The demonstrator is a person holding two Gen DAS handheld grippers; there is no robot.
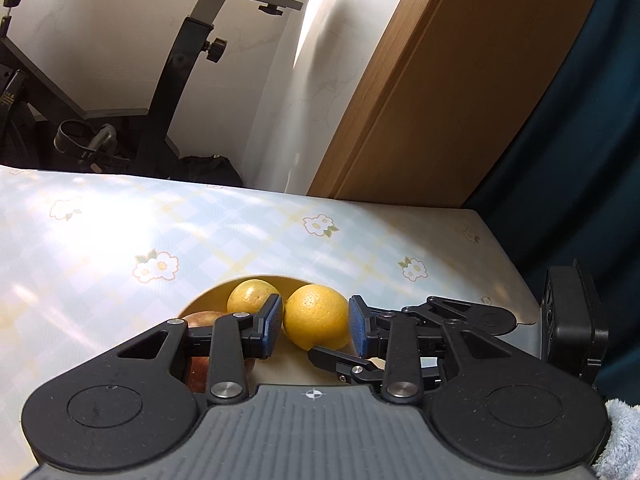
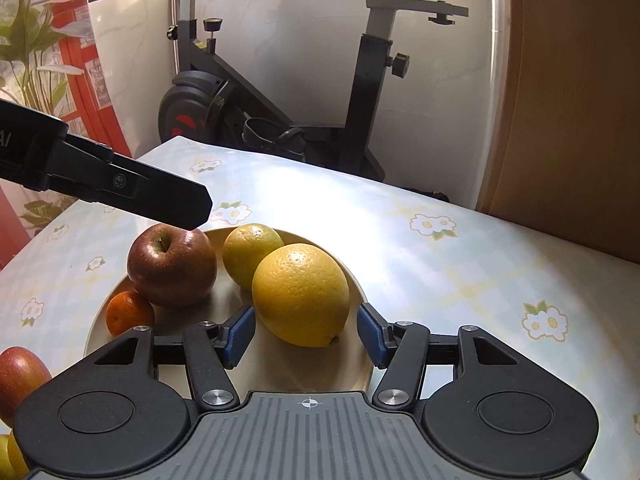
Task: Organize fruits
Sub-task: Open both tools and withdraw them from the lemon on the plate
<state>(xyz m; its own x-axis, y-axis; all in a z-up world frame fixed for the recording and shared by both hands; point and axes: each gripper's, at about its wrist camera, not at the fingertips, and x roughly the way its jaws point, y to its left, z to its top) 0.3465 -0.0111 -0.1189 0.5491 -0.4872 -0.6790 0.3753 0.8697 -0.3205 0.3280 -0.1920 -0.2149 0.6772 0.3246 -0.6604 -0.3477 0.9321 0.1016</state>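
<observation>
A cream plate (image 2: 362,292) on the flowered tablecloth holds a large yellow orange (image 2: 301,294), a second yellow orange (image 2: 248,250) behind it, a red apple (image 2: 172,266) and a small tangerine (image 2: 129,314). My right gripper (image 2: 306,340) is open and empty, its blue pads just short of the large orange on either side. My left gripper (image 1: 316,322) is open above the plate (image 1: 208,300), its pads either side of the large orange (image 1: 316,314) without gripping it. The second orange (image 1: 250,294) and the apple (image 1: 204,318) lie partly behind its left finger. The right gripper's body shows in the left wrist view (image 1: 440,332).
Another red apple (image 2: 18,376) and a yellow fruit (image 2: 10,454) lie at the left edge off the plate. The left gripper's body (image 2: 120,188) hangs over the apple. An exercise bike (image 2: 280,92) stands behind the table. A wooden panel (image 2: 568,100) is at the right.
</observation>
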